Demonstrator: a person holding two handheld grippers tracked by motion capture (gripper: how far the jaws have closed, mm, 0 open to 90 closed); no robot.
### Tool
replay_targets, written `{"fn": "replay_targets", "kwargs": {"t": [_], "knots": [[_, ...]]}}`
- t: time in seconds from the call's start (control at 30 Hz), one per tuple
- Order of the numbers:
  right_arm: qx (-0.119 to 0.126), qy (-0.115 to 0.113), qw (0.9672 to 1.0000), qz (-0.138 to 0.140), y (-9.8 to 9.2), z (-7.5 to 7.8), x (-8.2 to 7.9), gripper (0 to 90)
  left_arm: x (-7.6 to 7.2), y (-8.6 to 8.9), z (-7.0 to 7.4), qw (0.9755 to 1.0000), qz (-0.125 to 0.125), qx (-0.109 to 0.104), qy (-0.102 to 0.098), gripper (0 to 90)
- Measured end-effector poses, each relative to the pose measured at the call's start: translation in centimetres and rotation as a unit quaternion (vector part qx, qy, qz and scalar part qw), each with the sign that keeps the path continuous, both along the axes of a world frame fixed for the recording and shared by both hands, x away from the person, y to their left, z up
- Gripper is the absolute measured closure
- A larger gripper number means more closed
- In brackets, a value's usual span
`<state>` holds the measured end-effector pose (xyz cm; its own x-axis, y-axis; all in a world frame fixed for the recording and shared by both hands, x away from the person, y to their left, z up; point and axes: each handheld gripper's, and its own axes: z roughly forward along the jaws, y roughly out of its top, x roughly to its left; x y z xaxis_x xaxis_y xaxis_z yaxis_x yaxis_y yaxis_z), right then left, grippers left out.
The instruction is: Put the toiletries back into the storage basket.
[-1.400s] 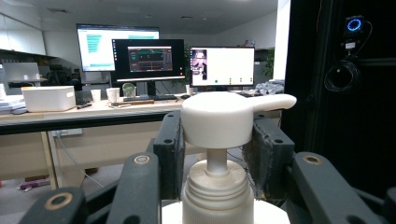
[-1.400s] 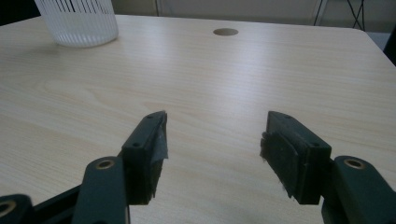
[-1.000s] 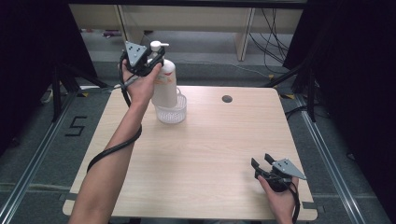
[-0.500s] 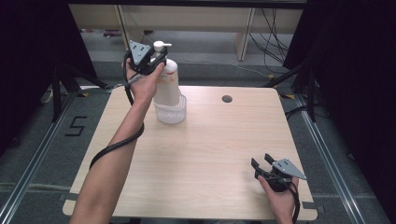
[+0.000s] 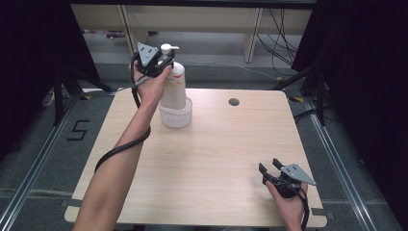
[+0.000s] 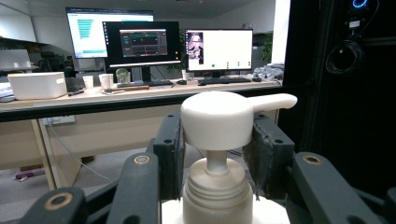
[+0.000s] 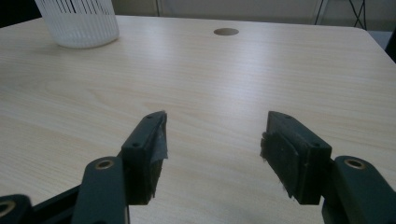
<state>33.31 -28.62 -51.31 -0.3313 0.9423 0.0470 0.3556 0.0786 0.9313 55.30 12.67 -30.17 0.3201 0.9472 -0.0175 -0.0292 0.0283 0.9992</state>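
Observation:
A white pump bottle [image 5: 174, 89] stands upright at the far left of the wooden table [image 5: 216, 144], its base inside a white ribbed cup [image 5: 175, 115]. My left gripper [image 5: 166, 57] reaches in level from the left, shut on the bottle's top. In the left gripper view both pads press the sides of the pump head [image 6: 217, 119], whose spout points right, with my left gripper [image 6: 216, 135] around it. My right gripper [image 5: 269, 166] rests low near the table's front right corner. My right gripper [image 7: 212, 140] stands open, with bare wood between its jaws.
A round hole [image 5: 234, 102] sits in the tabletop near the far edge, right of the cup [image 7: 79, 21]. Beyond the table, a long desk [image 6: 140, 93] carries several monitors. Dark stands and cables flank the table on both sides.
My left hand and gripper have shifted slightly to the right at the bottle's top. The bottle, the cup and the right gripper have stayed where they were.

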Motion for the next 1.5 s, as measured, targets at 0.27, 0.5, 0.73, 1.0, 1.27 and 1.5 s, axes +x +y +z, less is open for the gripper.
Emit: {"fn": "replay_targets", "kwargs": {"t": [0.27, 0.5, 0.73, 1.0, 1.27, 1.5], "knots": [[-0.001, -0.001, 1.0, 0.0, 0.0, 0.0, 0.0, 40.0, 0.2, -0.1, -0.4, 1.0, -0.002, 0.003, 0.005, 59.1], [-0.001, 0.0, 1.0, 0.0, 0.0, 0.0, 0.0, 40.0, 0.5, -0.3, -0.8, 0.9999, -0.004, 0.002, 0.01, 59.1], [-0.004, 0.007, 1.0, 0.005, -0.1, 0.1, -0.1, 40.0, 0.6, -0.4, -1.0, 0.9999, -0.004, 0.005, 0.015, 59.1], [-0.005, 0.003, 1.0, 0.006, -0.1, 0.0, 0.0, 40.0, 0.7, -0.5, -1.5, 0.9997, -0.006, 0.007, 0.022, 59.1], [-0.003, -0.003, 1.0, 0.001, 0.0, 0.0, 0.0, 39.9, 0.7, -0.7, -1.9, 0.9995, -0.007, 0.01, 0.029, 59.1], [0.0, 0.002, 1.0, 0.004, 0.0, 0.0, 0.0, 39.9, 0.7, -0.8, -2.4, 0.9992, -0.006, 0.014, 0.035, 59.1]]}}
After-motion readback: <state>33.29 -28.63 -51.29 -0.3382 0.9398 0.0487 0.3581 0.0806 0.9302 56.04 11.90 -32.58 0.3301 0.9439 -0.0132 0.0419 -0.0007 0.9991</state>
